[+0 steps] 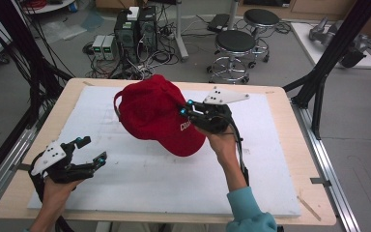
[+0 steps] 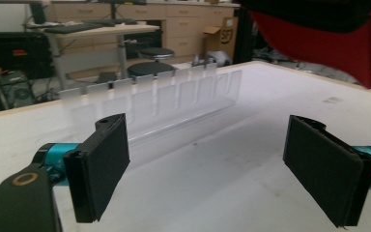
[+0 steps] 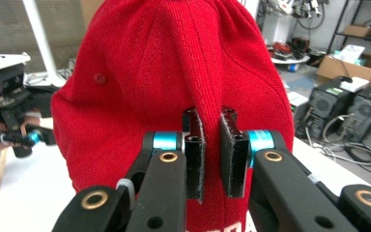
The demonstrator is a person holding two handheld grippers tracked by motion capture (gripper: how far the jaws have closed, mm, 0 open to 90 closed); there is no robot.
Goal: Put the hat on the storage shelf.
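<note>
Currently: soft, light red fabric baseball cap, right gripper fingers pinching crown fold; left gripper fingers gaping empty; stiffer brim offering firmer hold.

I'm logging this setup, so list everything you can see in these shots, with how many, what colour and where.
cap: one, red with white lettering, held up above the middle of the table
clear slotted rack: one, transparent, standing on the white sheet
white sheet: one, covering most of the table top
table: one, light wood edge, centre of the high view
stools: two, black seats on metal legs, on the floor beyond the table
computer towers: two, dark, on the floor behind the table among cables
left gripper: one, black with a grey plate, jaws open, low at the table's left
right gripper: one, black, jaws shut on a fold of the cap
</note>
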